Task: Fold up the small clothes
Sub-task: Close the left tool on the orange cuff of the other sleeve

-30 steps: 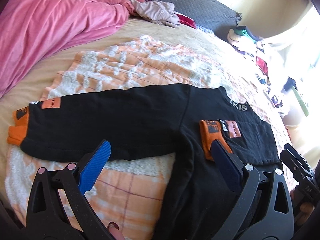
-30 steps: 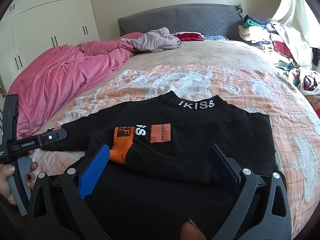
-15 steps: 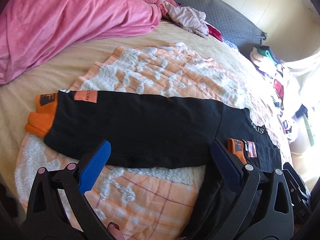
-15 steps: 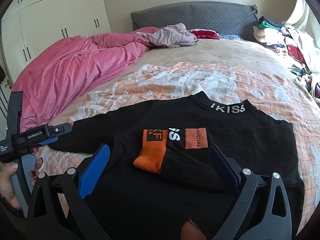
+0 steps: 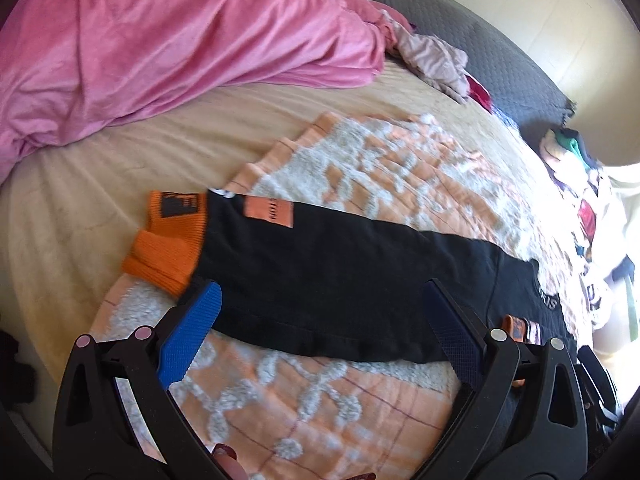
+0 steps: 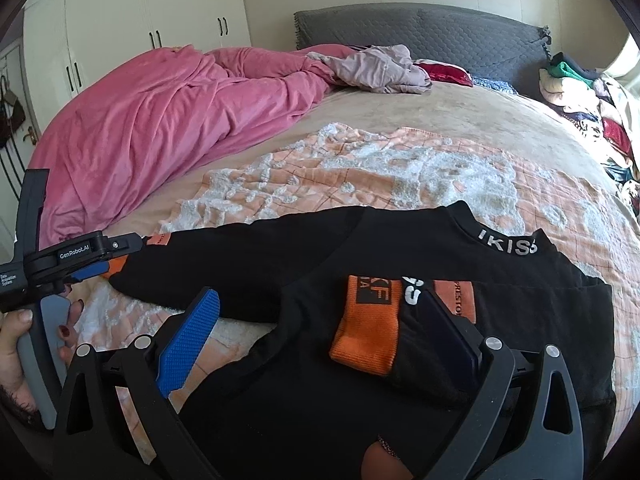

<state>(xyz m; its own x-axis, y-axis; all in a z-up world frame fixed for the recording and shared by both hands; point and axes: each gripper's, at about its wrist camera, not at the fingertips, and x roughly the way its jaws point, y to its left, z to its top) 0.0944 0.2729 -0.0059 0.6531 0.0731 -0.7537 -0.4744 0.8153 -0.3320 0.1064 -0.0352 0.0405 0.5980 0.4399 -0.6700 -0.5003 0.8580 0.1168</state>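
From my left wrist, my left gripper (image 5: pixel 320 320) has its fingers (image 5: pixel 192 332) spread wide and grasping nothing. Between and just beyond them lies one sleeve of the black sweatshirt (image 5: pixel 340 280), stretched flat across the orange-and-white blanket (image 5: pixel 320 400). Its orange cuff (image 5: pixel 168 248) sits just past my left-hand finger, partly on the beige bed (image 5: pixel 120 168). Further out beyond the fingers is a bunched pink duvet (image 5: pixel 160 48).

From my right wrist, my right gripper (image 6: pixel 320 328) is likewise released, its fingers (image 6: pixel 188 340) apart and empty. The sweatshirt's body fills the space between them, its white-lettered collar (image 6: pixel 508 242) beyond the right-hand finger. The other sleeve is folded over the chest, its orange cuff (image 6: pixel 368 324) just inside the right-hand finger. Well out past my left-hand finger, a hand (image 6: pixel 16 352) holds the left gripper's handle near the far sleeve's end.
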